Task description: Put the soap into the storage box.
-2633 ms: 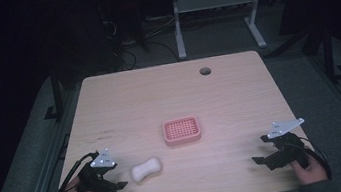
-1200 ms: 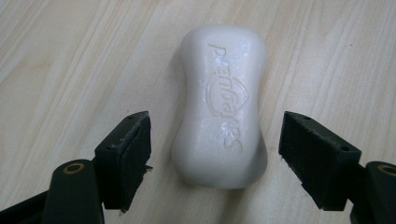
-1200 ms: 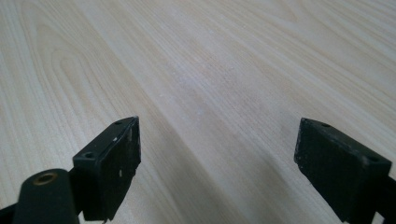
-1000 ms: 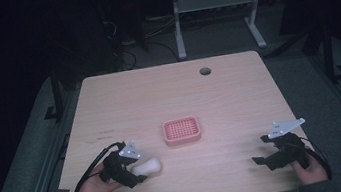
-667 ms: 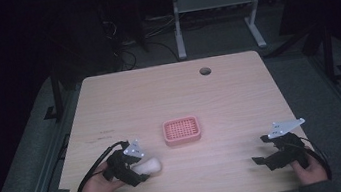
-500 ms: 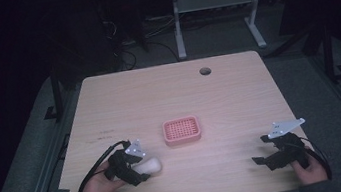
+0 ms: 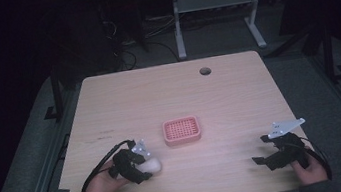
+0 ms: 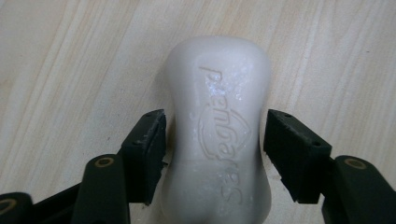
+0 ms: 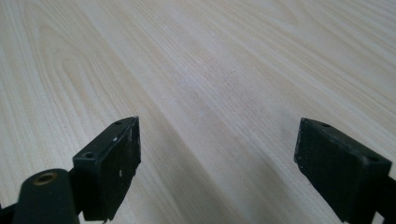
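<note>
From the high view, the left tool (image 7: 143, 168) sits at the near left part of the tabletop (image 7: 239, 96), with the white soap bar (image 7: 150, 166) at its tip. The pink soap dish (image 7: 182, 130) lies beyond and a little to the right, near but apart, and nothing stands between them. The right tool (image 7: 268, 155) rests far on the near right side, so the left hand is clearly the nearer one.

In the left gripper view, the soap bar (image 8: 219, 135) lies flat on the wood, and its long axis runs straight away from the tool, between the two jaws. The jaws have just been closing around it. The left pad seems to touch the bar's narrow waist, while a thin gap shows at the right pad, so the grip is not yet firm, I think.

In the right gripper view, the right tool (image 9: 217, 154) stands wide open over bare wood and holds nothing.
</note>
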Available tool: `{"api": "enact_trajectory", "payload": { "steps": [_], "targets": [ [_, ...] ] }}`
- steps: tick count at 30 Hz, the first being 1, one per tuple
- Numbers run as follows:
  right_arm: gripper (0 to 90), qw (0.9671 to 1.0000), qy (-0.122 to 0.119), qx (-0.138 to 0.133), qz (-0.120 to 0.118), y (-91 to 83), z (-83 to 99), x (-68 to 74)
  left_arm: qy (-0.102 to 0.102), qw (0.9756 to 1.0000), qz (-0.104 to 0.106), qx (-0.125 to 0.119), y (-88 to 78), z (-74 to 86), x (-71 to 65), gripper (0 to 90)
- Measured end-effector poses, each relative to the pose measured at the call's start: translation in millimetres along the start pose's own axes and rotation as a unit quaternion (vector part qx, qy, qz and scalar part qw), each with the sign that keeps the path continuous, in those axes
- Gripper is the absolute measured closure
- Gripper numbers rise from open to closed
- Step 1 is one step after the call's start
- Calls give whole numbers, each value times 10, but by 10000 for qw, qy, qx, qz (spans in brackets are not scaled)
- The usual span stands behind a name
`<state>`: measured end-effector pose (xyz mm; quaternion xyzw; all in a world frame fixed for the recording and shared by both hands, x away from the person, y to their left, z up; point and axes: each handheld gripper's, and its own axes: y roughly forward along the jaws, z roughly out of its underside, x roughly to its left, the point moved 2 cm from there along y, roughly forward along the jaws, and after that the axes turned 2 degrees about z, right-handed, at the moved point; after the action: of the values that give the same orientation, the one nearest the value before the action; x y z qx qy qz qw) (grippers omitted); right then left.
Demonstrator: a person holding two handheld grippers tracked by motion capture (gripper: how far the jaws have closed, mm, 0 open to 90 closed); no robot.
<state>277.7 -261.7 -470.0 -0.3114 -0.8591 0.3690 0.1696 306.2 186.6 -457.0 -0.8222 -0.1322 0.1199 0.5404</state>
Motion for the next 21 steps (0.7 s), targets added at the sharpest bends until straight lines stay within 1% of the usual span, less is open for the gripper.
{"api": "enact_trajectory", "payload": {
  "steps": [2,3,6,17,20,21],
  "targets": [
    [143,10000,2,0,1,0,-1,1,-11,10000,6,22,19,-9,-5,413],
    [143,10000,-10,13,3,-1,-3,2,29,10000,17,51,21,-12,-2,445],
    [143,10000,-2,9,1,-1,-2,1,49,9999,-1,97,44,-23,-11,461],
    [143,10000,-10,-18,9,-2,-6,6,46,10000,-26,81,46,-27,-15,481],
    [143,10000,-16,-4,13,-3,-7,8,92,9999,-56,117,40,-33,-21,489],
    [143,10000,-14,-10,13,-4,-7,8,70,9999,-65,120,41,-36,-23,491]
  ]
}}
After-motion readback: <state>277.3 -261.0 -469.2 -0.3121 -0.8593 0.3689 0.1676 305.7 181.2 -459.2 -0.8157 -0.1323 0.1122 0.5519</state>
